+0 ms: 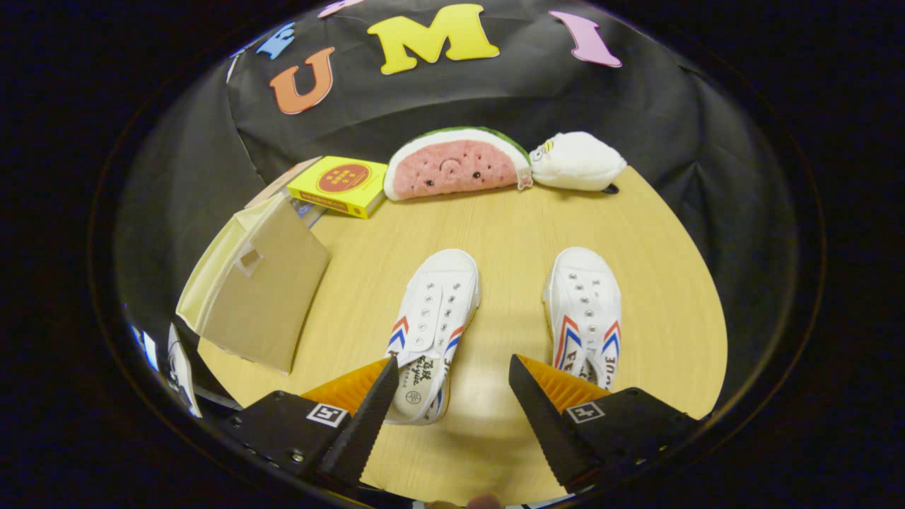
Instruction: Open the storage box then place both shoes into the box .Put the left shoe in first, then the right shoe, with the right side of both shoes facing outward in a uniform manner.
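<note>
Two fingers of the gripper (452, 385) reach forward, spread wide apart with nothing between them but bare wood. They hang over the near part of a round, pale wooden counter (495, 233).

Taking the gripper as the landmark: the left shoe (433, 311), a white canvas sneaker with red and blue stripes on its sides, lies just ahead of the left finger. Its toe points away from the gripper and its heel opening sits right beside that fingertip, partly hidden by it. The right shoe (584, 307), a matching white sneaker, lies just ahead of the right finger, also toe away, its heel partly hidden behind that finger. The two shoes rest side by side with a strip of bare counter between them, in line with the gap between the fingers.

Further to the left of the gripper, past the left shoe, stands the storage box (258, 290), a beige fabric box near the counter's edge, with a flat tan panel that has a small cut-out handle turned toward the gripper. It looks closed.

Well beyond the gripper, at the far side of the counter, sit a yellow carton (341, 185) with a red circle, a watermelon-slice plush (456, 164), and a white plush toy (576, 161), in a row against the black cloth wall.
</note>
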`<state>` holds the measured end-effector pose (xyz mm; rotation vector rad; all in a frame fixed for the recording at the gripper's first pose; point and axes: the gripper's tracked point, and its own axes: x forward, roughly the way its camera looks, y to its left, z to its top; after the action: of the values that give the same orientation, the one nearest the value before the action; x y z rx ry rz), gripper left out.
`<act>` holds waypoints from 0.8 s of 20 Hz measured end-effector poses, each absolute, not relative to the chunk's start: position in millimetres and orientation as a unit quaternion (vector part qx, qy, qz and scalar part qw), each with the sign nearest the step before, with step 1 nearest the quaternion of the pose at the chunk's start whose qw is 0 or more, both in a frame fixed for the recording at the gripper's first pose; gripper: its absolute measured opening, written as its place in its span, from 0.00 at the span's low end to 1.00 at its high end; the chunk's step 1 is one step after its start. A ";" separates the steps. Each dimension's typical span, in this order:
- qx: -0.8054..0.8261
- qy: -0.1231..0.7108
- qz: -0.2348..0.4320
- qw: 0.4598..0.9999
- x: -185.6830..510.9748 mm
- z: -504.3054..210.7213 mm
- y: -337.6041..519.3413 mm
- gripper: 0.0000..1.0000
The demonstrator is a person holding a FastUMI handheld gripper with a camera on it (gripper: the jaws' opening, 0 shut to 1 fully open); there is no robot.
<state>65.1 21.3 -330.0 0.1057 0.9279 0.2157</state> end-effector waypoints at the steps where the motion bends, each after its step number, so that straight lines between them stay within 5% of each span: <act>1: 0.054 0.456 0.103 0.882 68.6 -337.2 22.9 0.95; 4: 0.065 0.472 0.095 0.874 81.7 -353.2 25.9 0.94; 8: 0.087 0.500 0.090 0.857 90.1 -371.2 35.3 0.78; 14: 0.134 0.532 0.084 0.832 93.2 -375.6 46.4 0.22; 16: 0.143 0.537 0.081 0.827 92.5 -371.1 44.2 0.12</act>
<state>92.5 44.2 -371.1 0.3045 1.1412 0.1713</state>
